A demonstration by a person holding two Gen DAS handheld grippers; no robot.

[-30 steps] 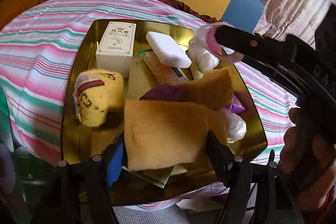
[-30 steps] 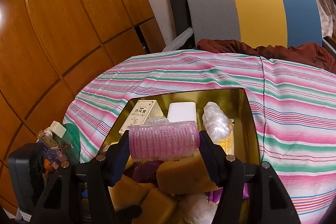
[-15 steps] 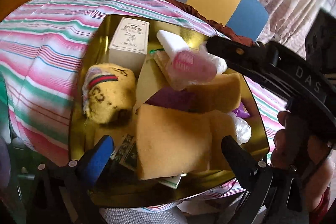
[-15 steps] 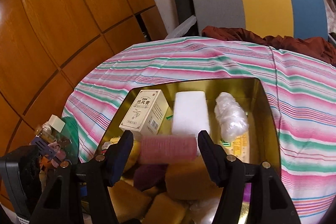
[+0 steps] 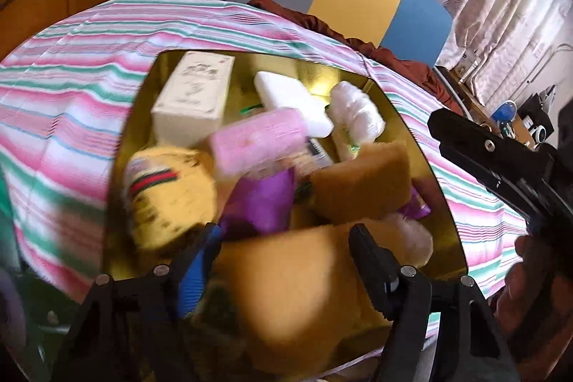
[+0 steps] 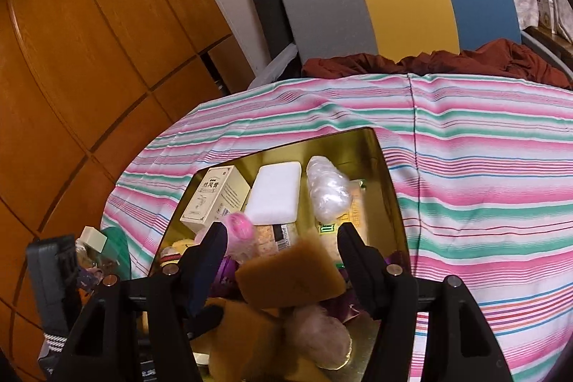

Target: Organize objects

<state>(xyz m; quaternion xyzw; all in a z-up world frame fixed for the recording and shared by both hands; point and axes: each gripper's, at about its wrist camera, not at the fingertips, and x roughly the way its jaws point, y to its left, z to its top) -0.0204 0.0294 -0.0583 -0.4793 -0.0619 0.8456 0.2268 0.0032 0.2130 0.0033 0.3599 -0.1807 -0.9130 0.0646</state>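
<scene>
Lying on the striped surface [image 5: 71,117], the gold tray [image 5: 412,145] is gathering the loose items so they sit in one place. At its left a cream box [image 5: 193,95] is standing; beside it the pink hair roller [image 5: 258,138], ribbed and cylindrical, is lying free atop the pile. The left hand-held gripper [image 5: 283,256] is closing around a tan sponge [image 5: 297,289]. Further right, the right hand-held gripper [image 6: 283,256] is hanging half-wide, gripping nothing.
</scene>
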